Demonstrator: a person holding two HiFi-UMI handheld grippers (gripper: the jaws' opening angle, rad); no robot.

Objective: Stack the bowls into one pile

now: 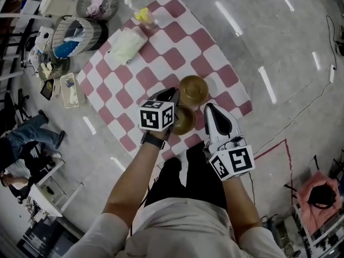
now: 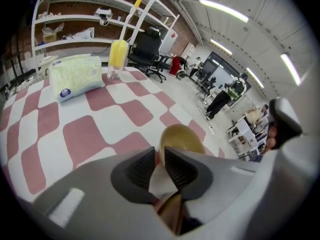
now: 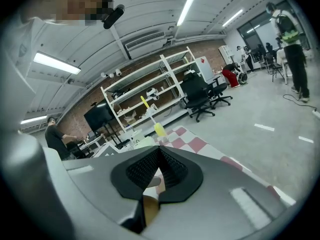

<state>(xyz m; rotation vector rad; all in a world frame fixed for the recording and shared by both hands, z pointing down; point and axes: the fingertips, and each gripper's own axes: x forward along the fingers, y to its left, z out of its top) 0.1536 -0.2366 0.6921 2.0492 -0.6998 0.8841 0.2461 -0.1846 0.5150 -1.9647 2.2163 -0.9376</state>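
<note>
Two golden bowls stand apart on the red-and-white checked tablecloth [image 1: 161, 52]. The far bowl [image 1: 193, 88] sits upright just beyond my left gripper [image 1: 174, 94] and shows past its jaws as the far bowl [image 2: 181, 138]. The near bowl [image 1: 185, 121] lies by the table's front edge, between the two grippers and partly under the left one. The left gripper [image 2: 159, 159] is shut to a thin slit with nothing seen clamped. My right gripper [image 1: 210, 109] hovers right of the near bowl; the right gripper [image 3: 159, 156] is shut and empty.
A pale packet [image 1: 127, 44] and a yellow drink with a straw [image 1: 141, 16] stand at the table's far end. Baskets [image 1: 80, 34] and trays [image 1: 69, 89] sit on the floor to the left. Shelving and office chairs [image 3: 197, 91] lie beyond.
</note>
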